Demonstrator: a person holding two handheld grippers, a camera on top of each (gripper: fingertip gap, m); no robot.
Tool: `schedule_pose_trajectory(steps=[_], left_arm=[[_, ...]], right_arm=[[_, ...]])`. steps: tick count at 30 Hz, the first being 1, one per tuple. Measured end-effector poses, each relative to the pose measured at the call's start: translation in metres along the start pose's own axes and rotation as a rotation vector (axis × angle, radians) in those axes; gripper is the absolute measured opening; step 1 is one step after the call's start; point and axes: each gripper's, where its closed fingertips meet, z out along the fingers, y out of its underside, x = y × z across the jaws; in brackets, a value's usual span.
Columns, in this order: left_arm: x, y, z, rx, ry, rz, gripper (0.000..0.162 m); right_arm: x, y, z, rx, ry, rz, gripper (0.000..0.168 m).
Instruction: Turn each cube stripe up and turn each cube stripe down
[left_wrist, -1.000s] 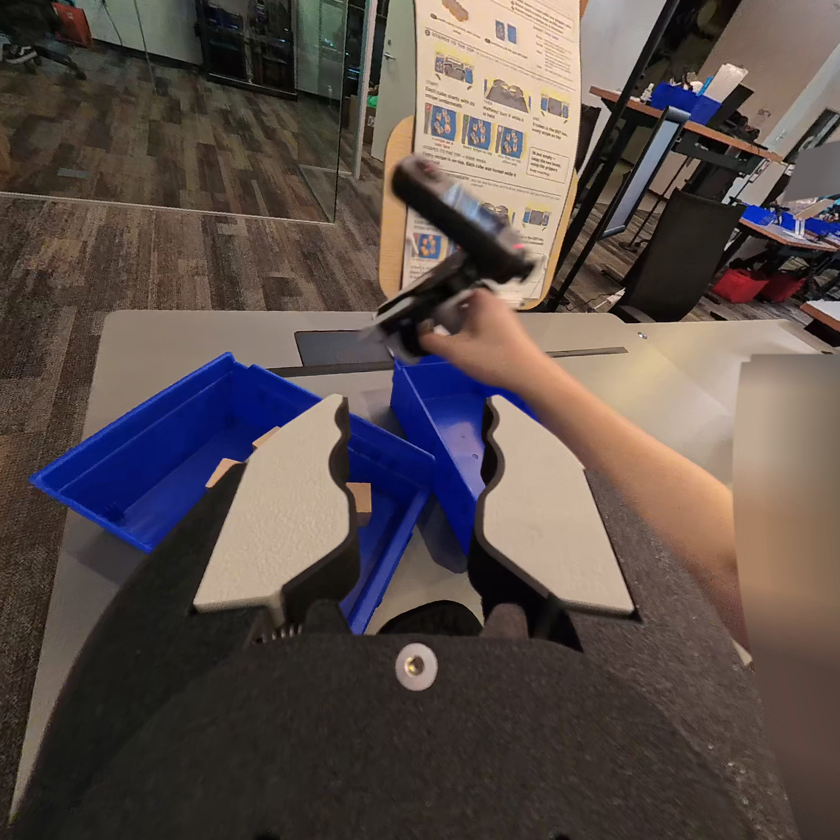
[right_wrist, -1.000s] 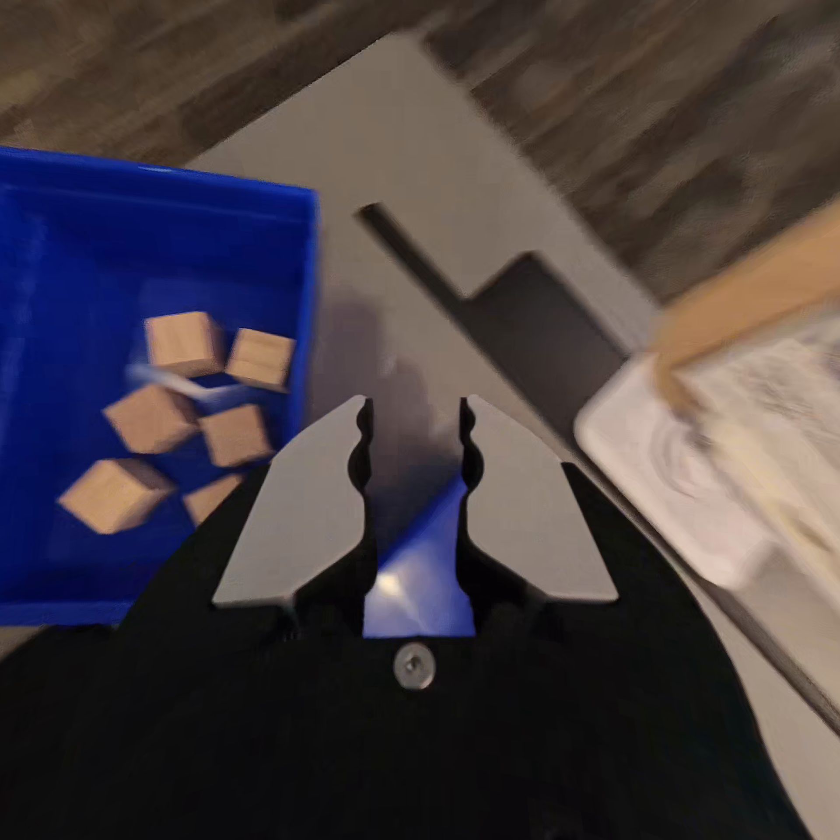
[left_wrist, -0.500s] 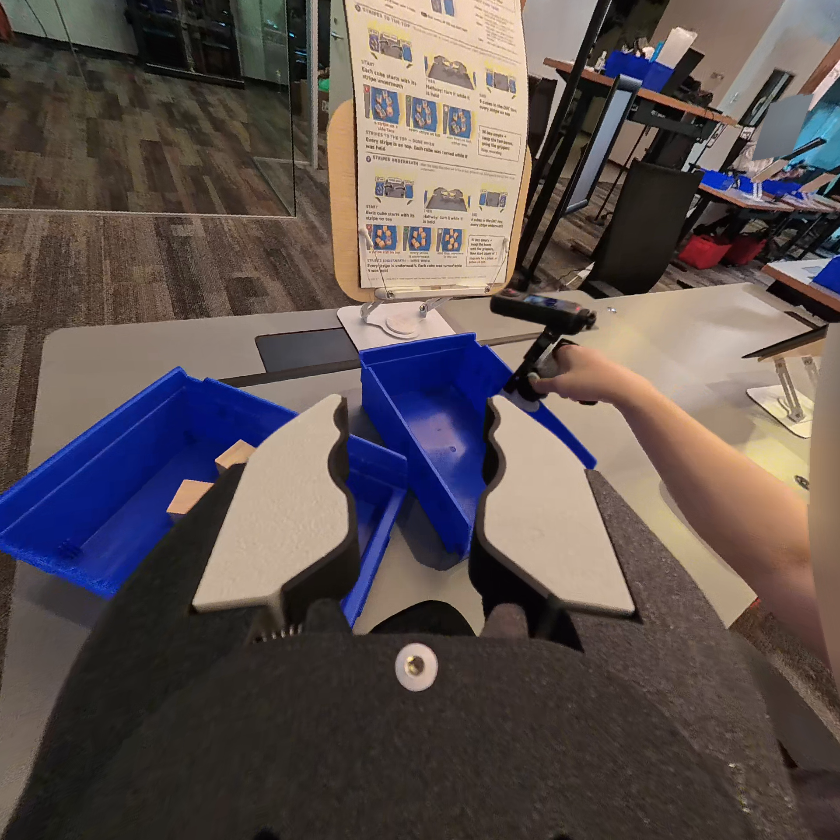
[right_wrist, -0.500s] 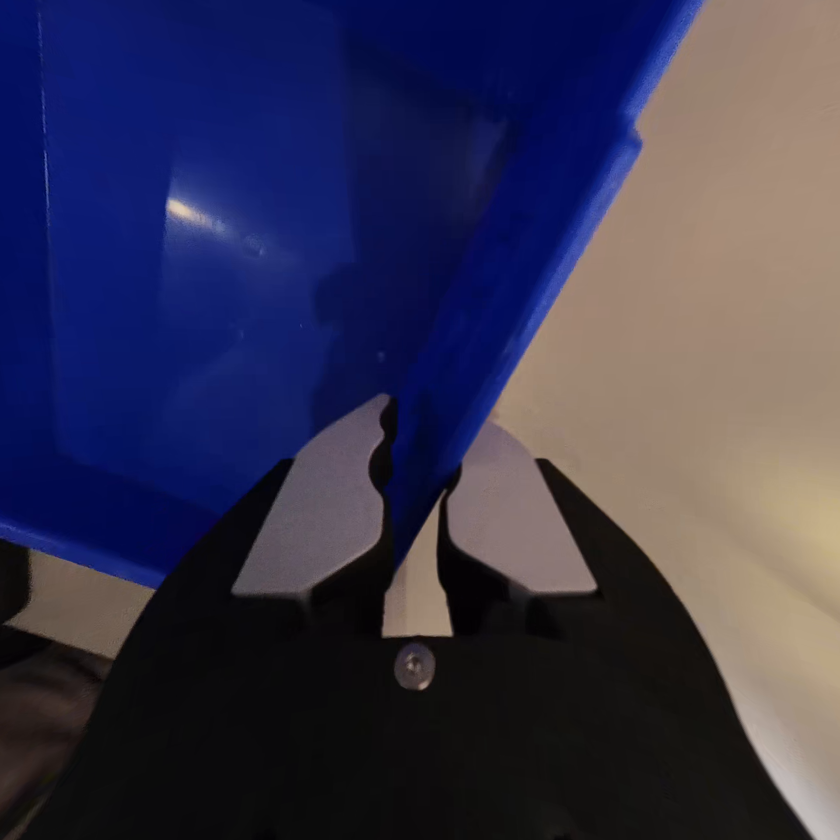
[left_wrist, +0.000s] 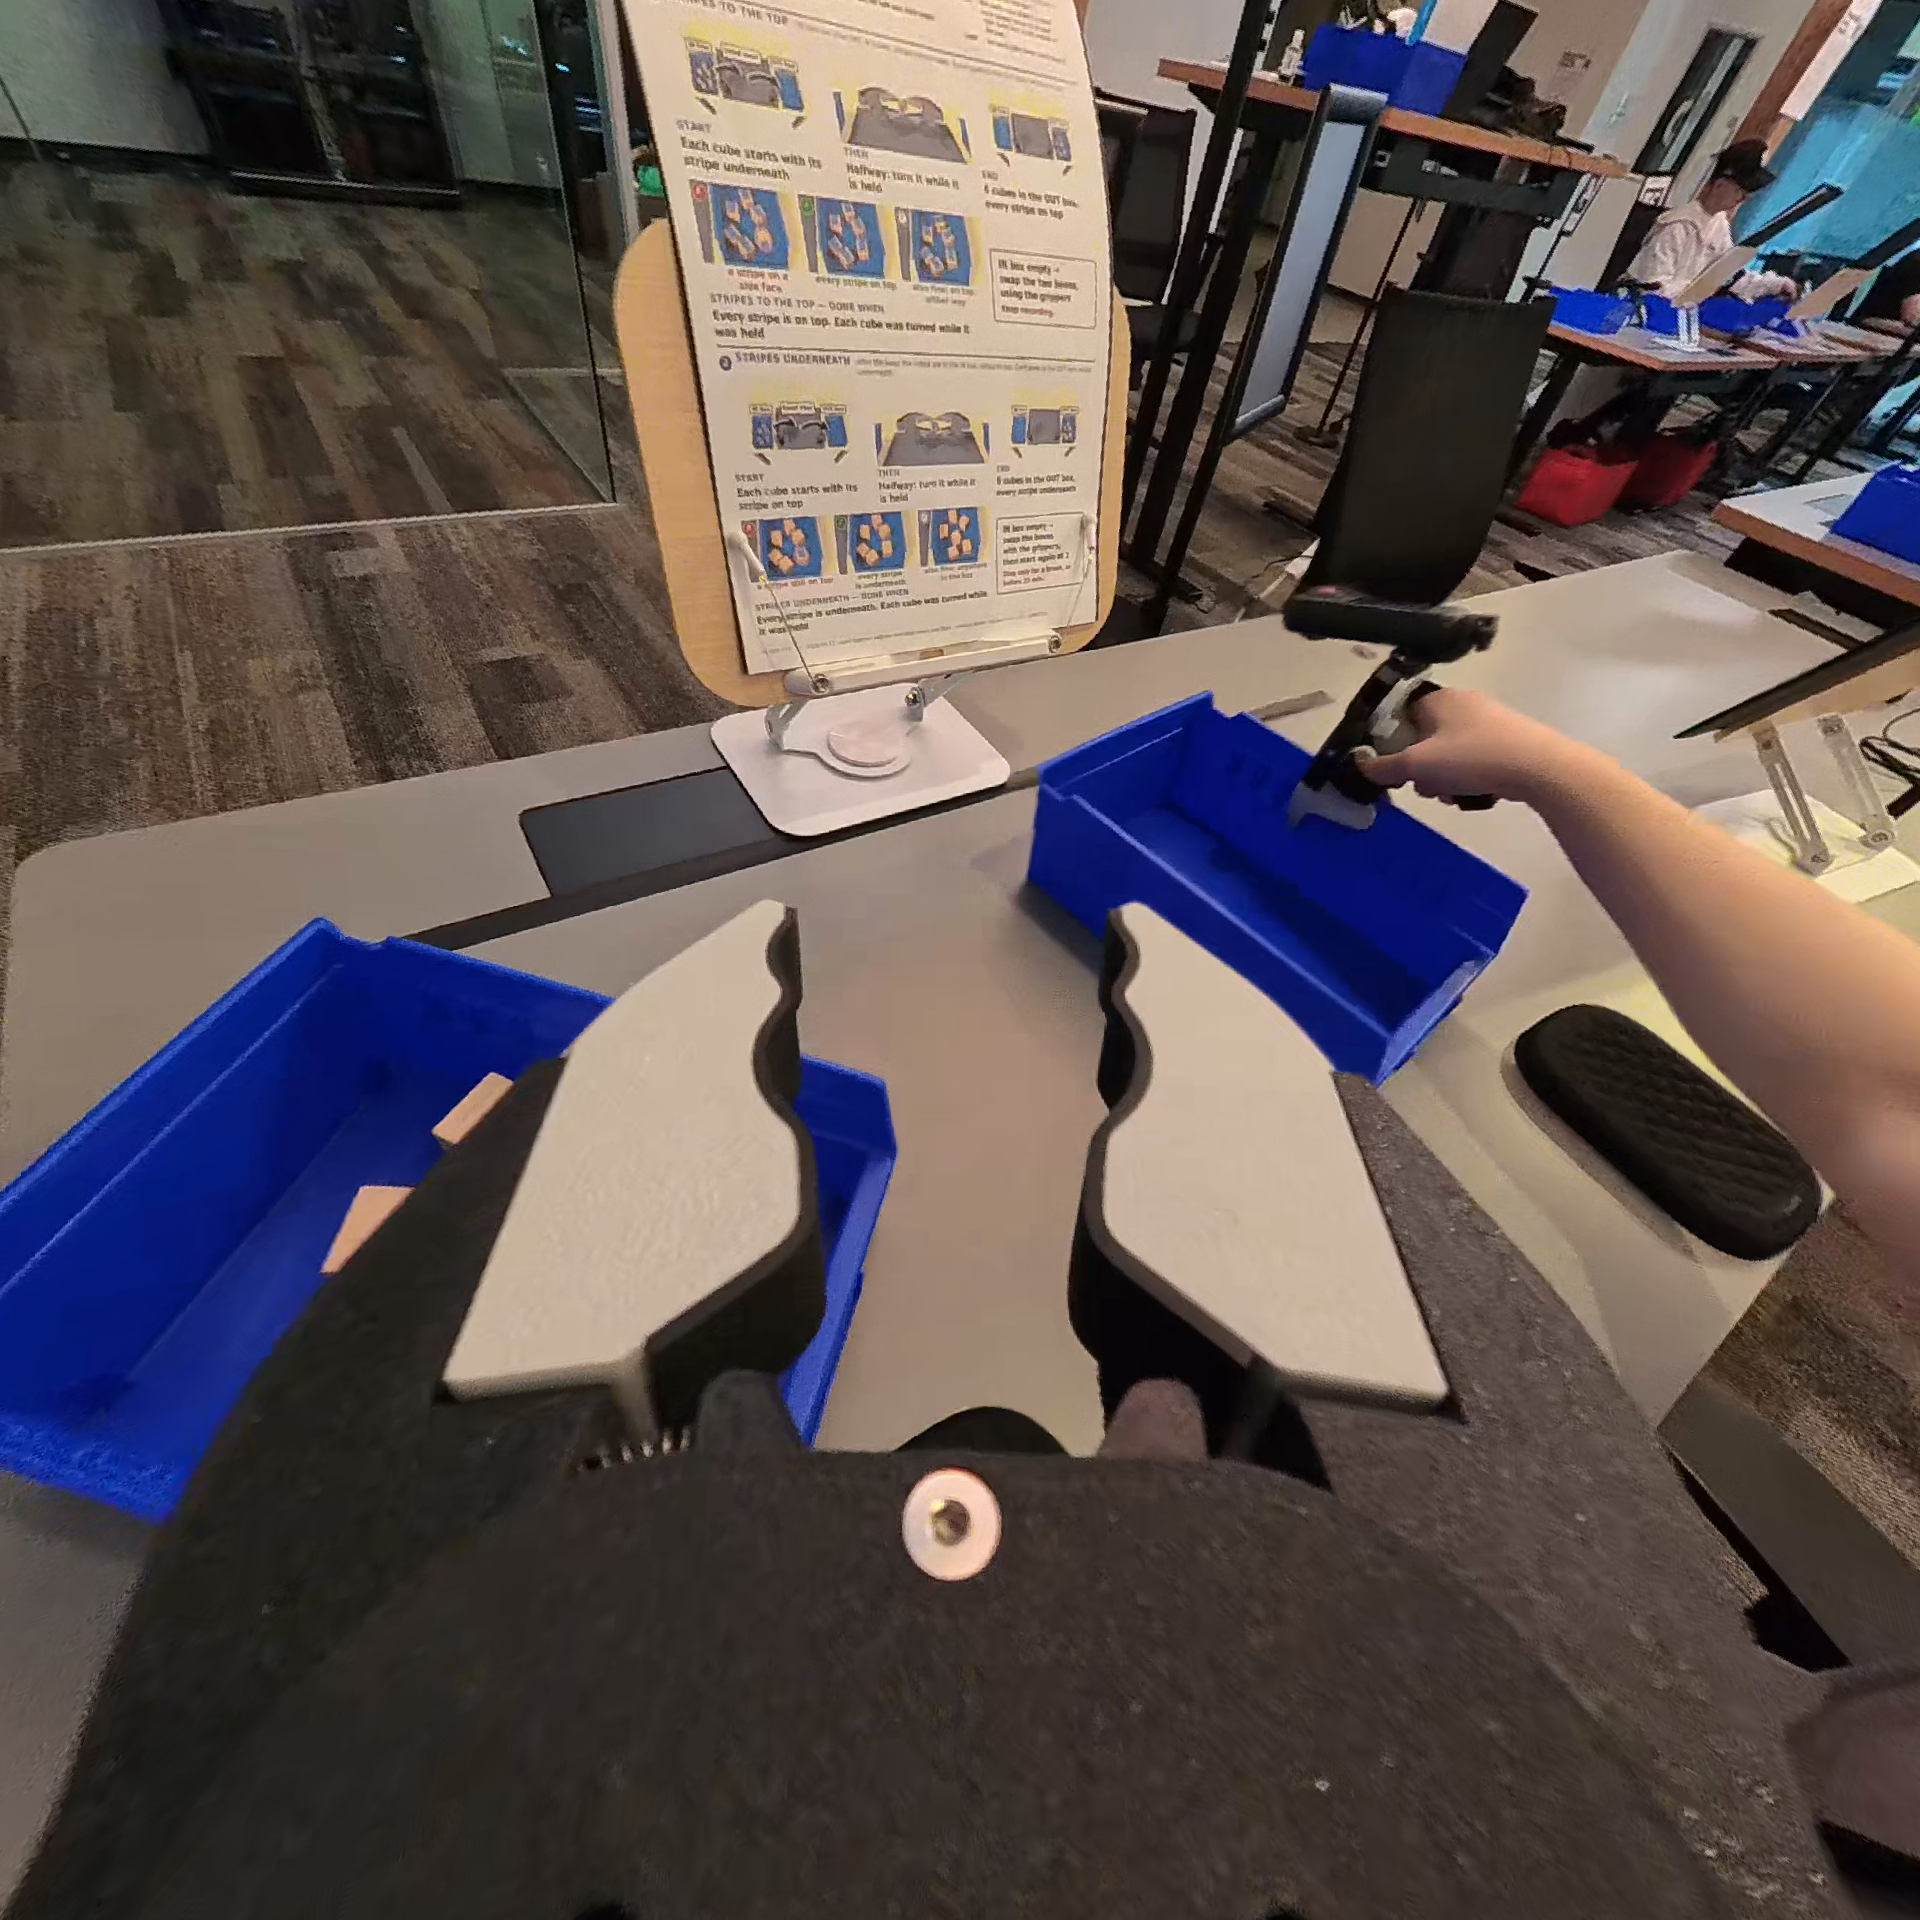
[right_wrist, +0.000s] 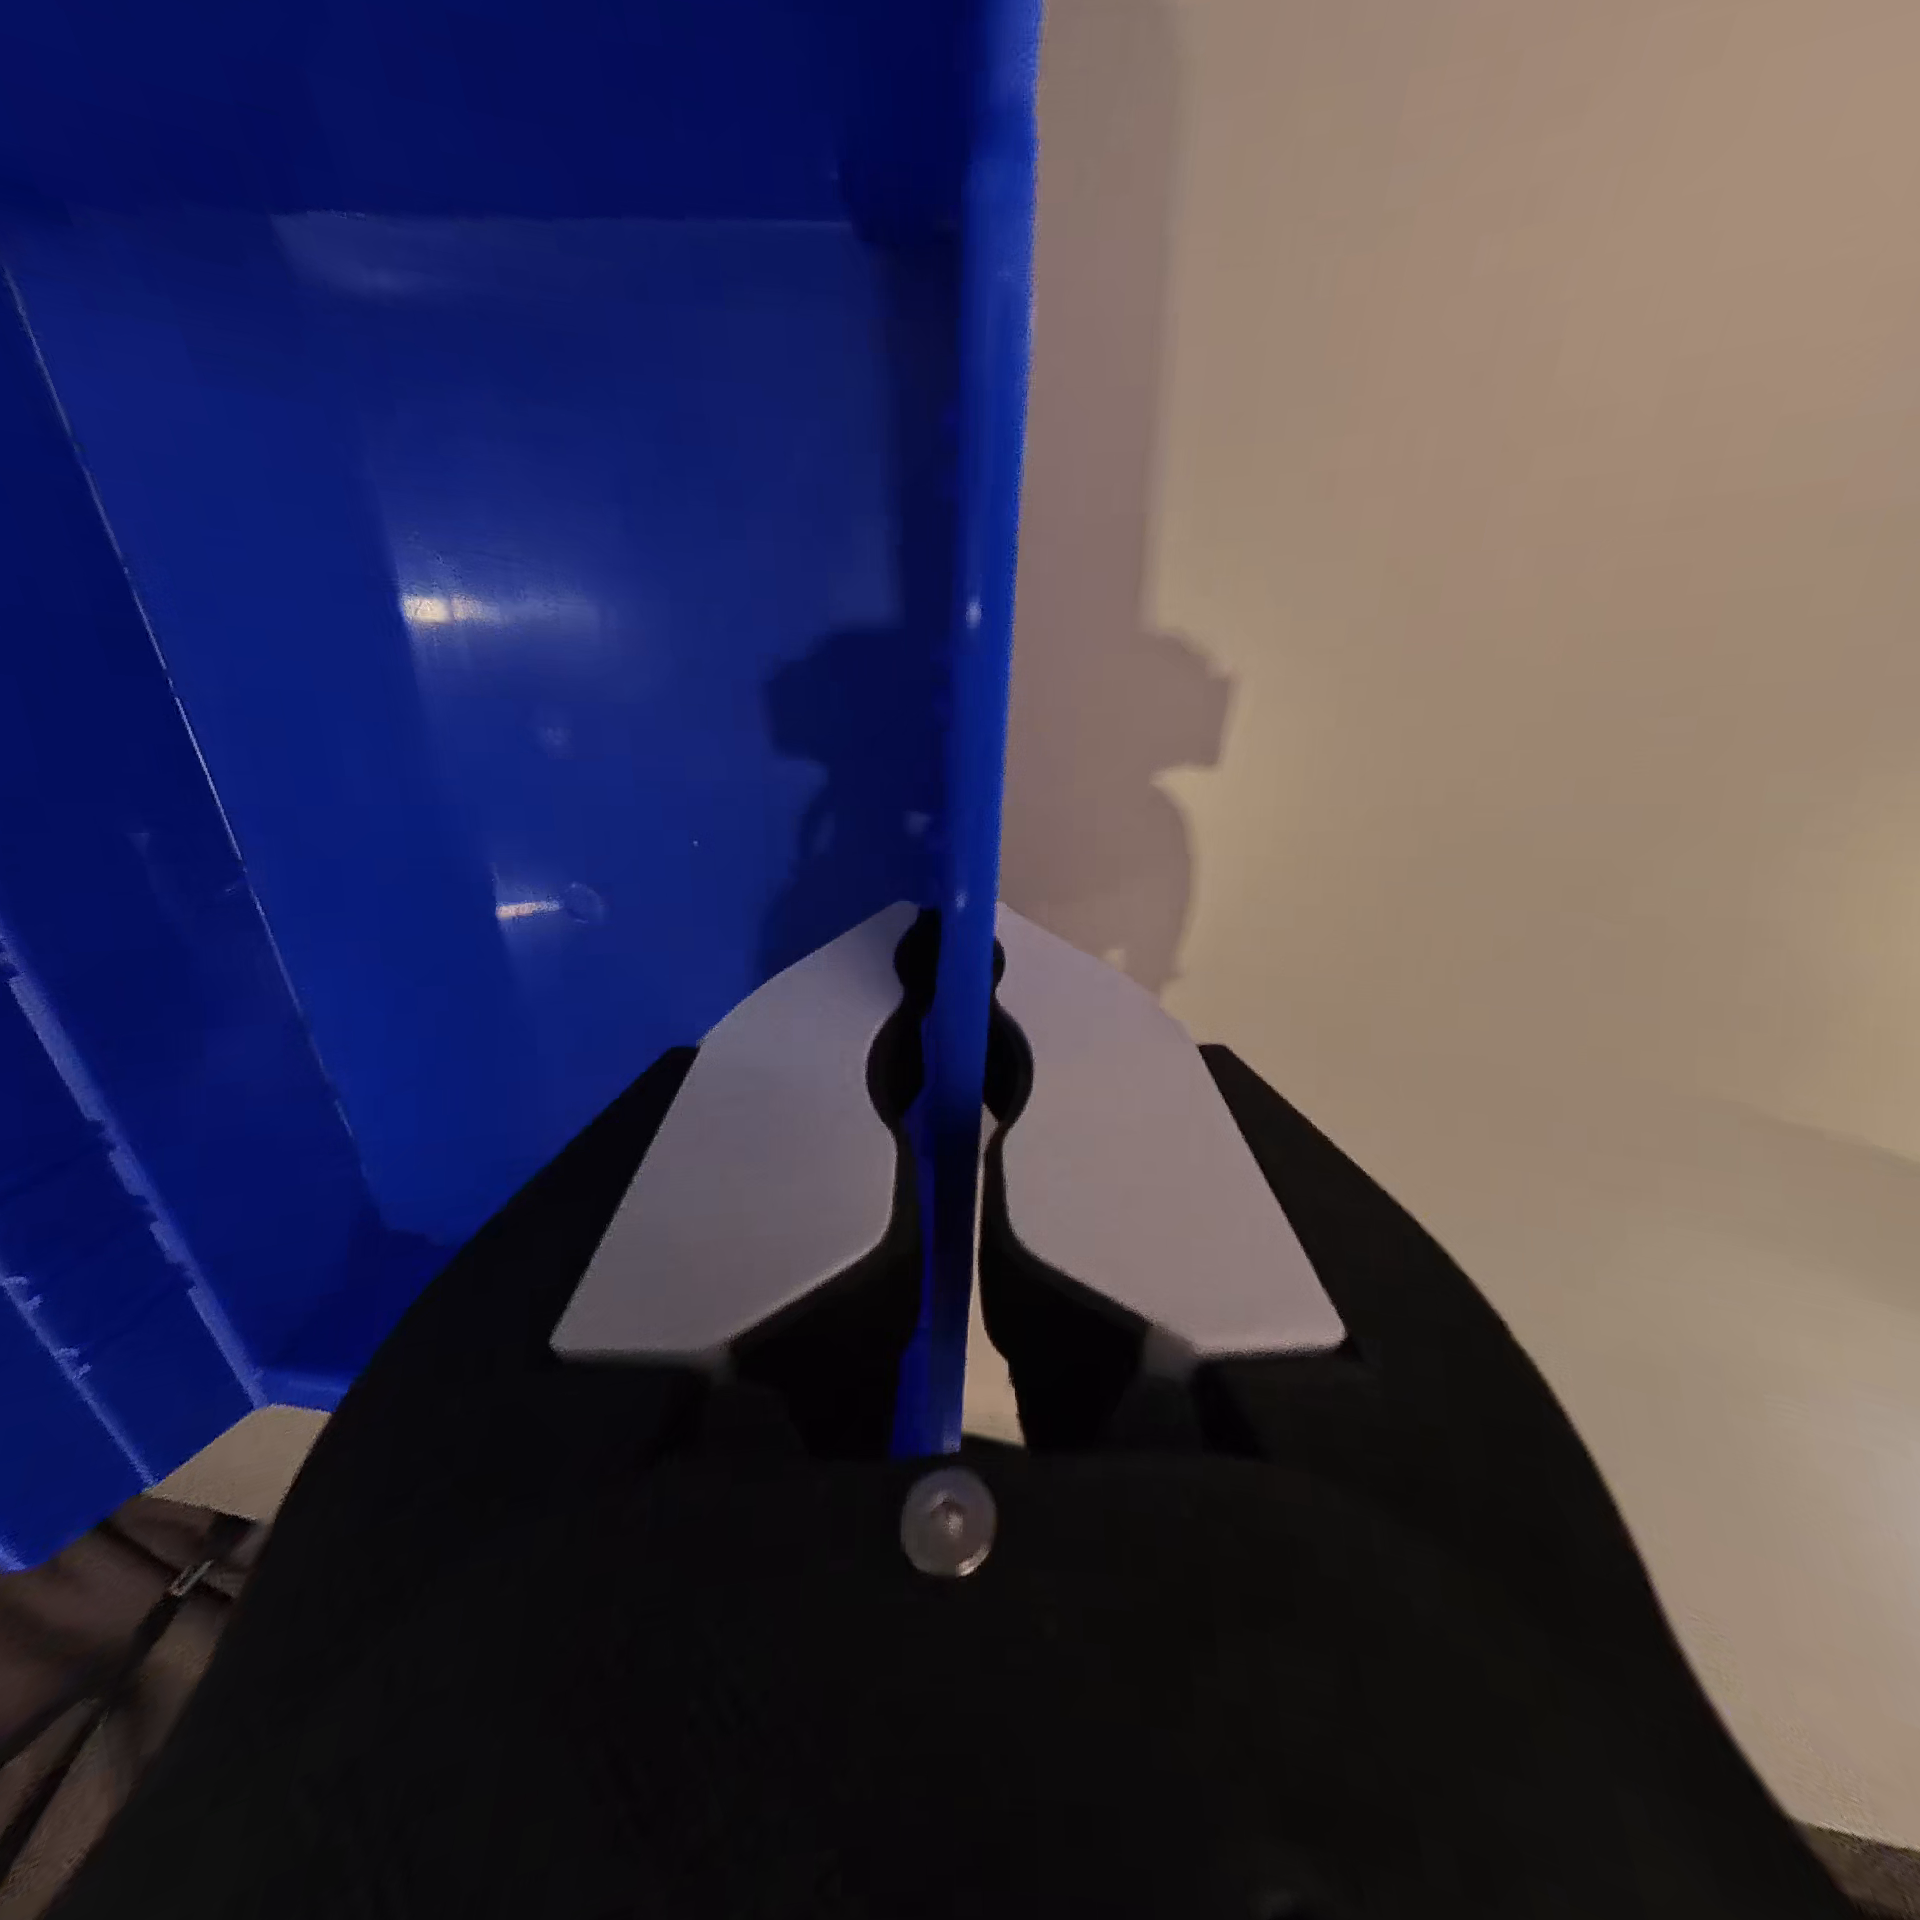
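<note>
My right gripper is shut on the side wall of an empty blue bin; the left wrist view shows that bin flat on the grey table at the right, with the right gripper on its far wall. A second blue bin sits at the left and holds wooden cubes, mostly hidden behind my left finger. My left gripper is open and empty, above the table between the two bins.
An instruction sheet on a wooden stand with a white base stands behind the bins. A black padded rest lies at the right. A dark cut-out marks the table's back. Other desks lie beyond.
The right gripper closed on the empty bin's wall and carried it from beside the left bin to the right, where it now lies flat. The left gripper's view rose and backed off.
</note>
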Motion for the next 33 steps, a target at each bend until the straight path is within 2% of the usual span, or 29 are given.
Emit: schedule_pose_trajectory(steps=[4, 7, 15, 18, 20, 23, 26, 28, 30, 31, 33], left_arm=[[0.006, 0.006, 0.011, -0.047, 0.048, 0.009, 0.055], [0.001, 0.008, 0.018, -0.072, 0.011, 0.005, 0.056], [-0.002, 0.018, 0.032, -0.149, -0.036, 0.037, 0.057], [-0.027, 0.032, 0.028, -0.227, -0.153, 0.044, 0.059], [-0.062, 0.044, 0.016, -0.288, -0.317, 0.022, 0.062], [-0.111, 0.061, -0.007, -0.337, -0.492, -0.077, 0.066], [-0.15, 0.092, -0.028, -0.424, -0.591, -0.231, 0.065], [-0.171, 0.122, -0.042, -0.524, -0.646, -0.36, 0.063], [-0.185, 0.139, -0.041, -0.552, -0.626, -0.461, 0.058], [-0.192, 0.144, -0.037, -0.544, -0.605, -0.498, 0.052], [-0.211, 0.159, -0.033, -0.571, -0.618, -0.555, 0.052]], right_arm=[[0.06, 0.028, -0.01, -0.012, 0.038, 0.063, 0.008], [0.097, 0.045, -0.016, -0.021, 0.083, 0.086, 0.009], [0.151, 0.072, -0.025, -0.017, 0.079, 0.141, 0.009], [0.152, 0.072, -0.025, 0.018, 0.065, 0.115, 0.009], [0.154, 0.073, -0.026, 0.042, 0.09, 0.087, 0.012], [0.164, 0.073, -0.035, 0.082, 0.203, 0.037, 0.033], [0.175, 0.067, -0.064, 0.181, 0.331, 0.024, 0.051], [0.176, 0.06, -0.095, 0.292, 0.41, 0.014, 0.052], [0.17, 0.054, -0.129, 0.418, 0.46, 0.013, 0.052], [0.163, 0.053, -0.146, 0.477, 0.468, 0.015, 0.052], [0.142, 0.052, -0.175, 0.586, 0.439, 0.015, 0.053]])
